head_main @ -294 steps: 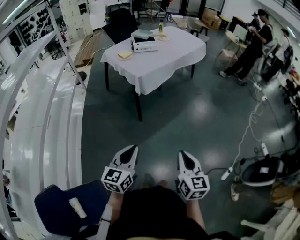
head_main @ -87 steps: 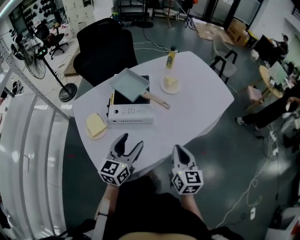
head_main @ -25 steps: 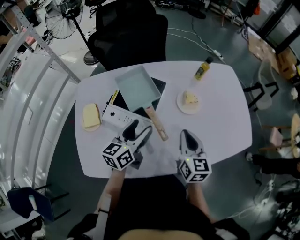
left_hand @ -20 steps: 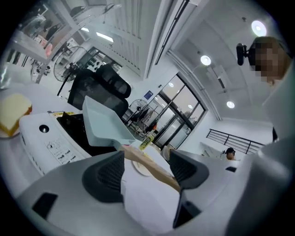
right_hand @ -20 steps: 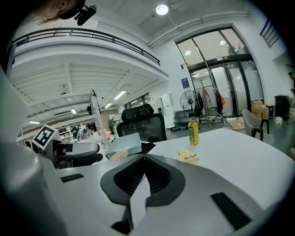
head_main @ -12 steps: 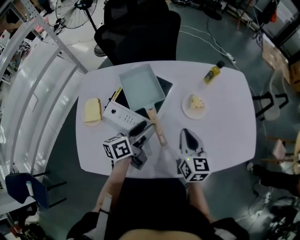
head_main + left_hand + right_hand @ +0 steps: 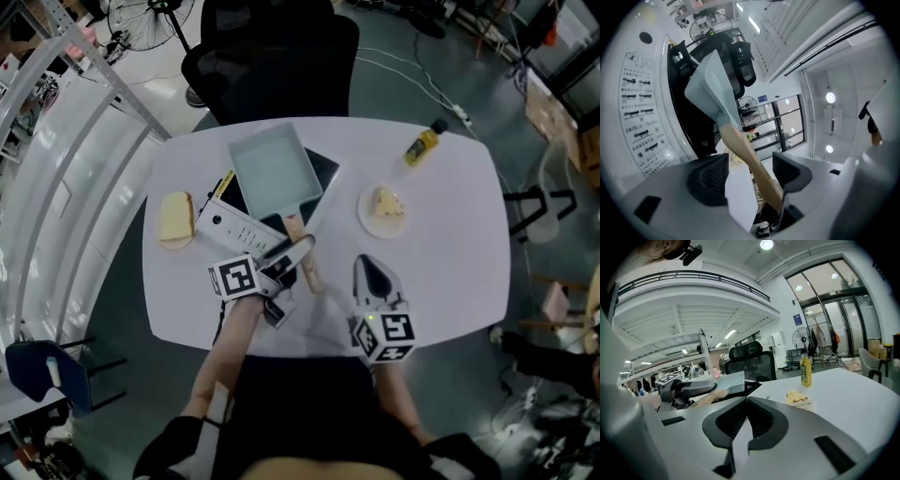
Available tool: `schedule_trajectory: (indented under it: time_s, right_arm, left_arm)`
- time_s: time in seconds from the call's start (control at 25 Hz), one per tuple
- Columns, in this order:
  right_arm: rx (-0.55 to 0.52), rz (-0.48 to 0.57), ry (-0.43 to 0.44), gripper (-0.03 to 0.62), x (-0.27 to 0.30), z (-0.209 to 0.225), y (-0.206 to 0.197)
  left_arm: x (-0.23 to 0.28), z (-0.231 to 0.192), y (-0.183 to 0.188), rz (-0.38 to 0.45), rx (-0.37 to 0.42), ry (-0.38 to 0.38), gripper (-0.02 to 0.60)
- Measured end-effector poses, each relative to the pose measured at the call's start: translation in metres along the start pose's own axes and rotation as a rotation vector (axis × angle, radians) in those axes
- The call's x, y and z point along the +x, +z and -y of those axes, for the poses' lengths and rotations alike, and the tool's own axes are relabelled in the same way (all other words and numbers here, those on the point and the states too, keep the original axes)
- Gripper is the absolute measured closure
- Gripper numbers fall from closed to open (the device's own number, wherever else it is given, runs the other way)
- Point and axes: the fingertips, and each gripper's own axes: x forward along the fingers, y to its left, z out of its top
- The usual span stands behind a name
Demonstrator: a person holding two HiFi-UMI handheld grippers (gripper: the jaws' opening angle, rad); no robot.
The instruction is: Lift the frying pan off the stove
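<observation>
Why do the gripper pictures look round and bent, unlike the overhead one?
Left gripper view: wide-angle lens, black corners, the stove bowed, the pan handle looming large. Right gripper view: same round frame, a ceiling lamp glaring. Head view: evenly lit, milder bending.

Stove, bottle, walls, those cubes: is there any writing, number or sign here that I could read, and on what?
Stove, front panel: rows of small print and symbols, too blurred to read.
Blue wall sign: too small to read.
Yellow bottle: no label text can be made out.
Marker cubes: black-and-white square patterns only, no words.
Nothing here can be quoted.
</observation>
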Motion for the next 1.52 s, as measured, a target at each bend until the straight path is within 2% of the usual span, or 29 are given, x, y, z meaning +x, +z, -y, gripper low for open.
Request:
schedule_trajectory:
  time_s: [0.08,0.2,0.24,0.32,0.44,1.04,1.28,1.44,1.52]
  right_arm:
    - [-0.004,-0.004,0.011,0.588,0.003,-0.001,-0.002]
    - [-0.005,-0.011,0.014,0.588,0.004,-0.001,-0.004]
    - [-0.004,-0.016,0.011,0.588,0.004,-0.001,-0.005]
    - [-0.004,-0.021,0.015,0.588,0.005,-0.003,-0.006]
    - [-0.004,-0.018,0.020,0.588,0.006,-0.004,-0.005]
    - [-0.012,-0.046,0.033,0.588,0.008,-0.010,-0.015]
    - [-0.005,-0.046,0.024,0.588,0.008,-0.007,-0.015]
    - [-0.004,-0.046,0.022,0.588,0.007,-0.010,-0.014]
    - [-0.001,-0.044,0.021,0.588,0.007,-0.012,-0.015]
  left_arm:
    - [0.002,0.000,0.001,-0.012,-0.039,-0.004,0.290]
    - [0.009,0.011,0.002,-0.008,-0.133,-0.073,0.292]
    - [0.011,0.013,0.003,-0.006,-0.146,-0.087,0.305]
    - [0.012,0.011,0.003,-0.010,-0.157,-0.087,0.396]
    - [0.012,0.010,0.004,-0.016,-0.172,-0.085,0.413]
    - [0.007,0.010,0.006,-0.083,-0.147,-0.044,0.431]
    - [0.001,0.003,0.005,-0.117,-0.093,-0.014,0.430]
    - [-0.002,0.009,0.005,-0.127,-0.094,-0.022,0.428]
    - [-0.005,0.007,0.005,-0.133,-0.070,-0.019,0.428]
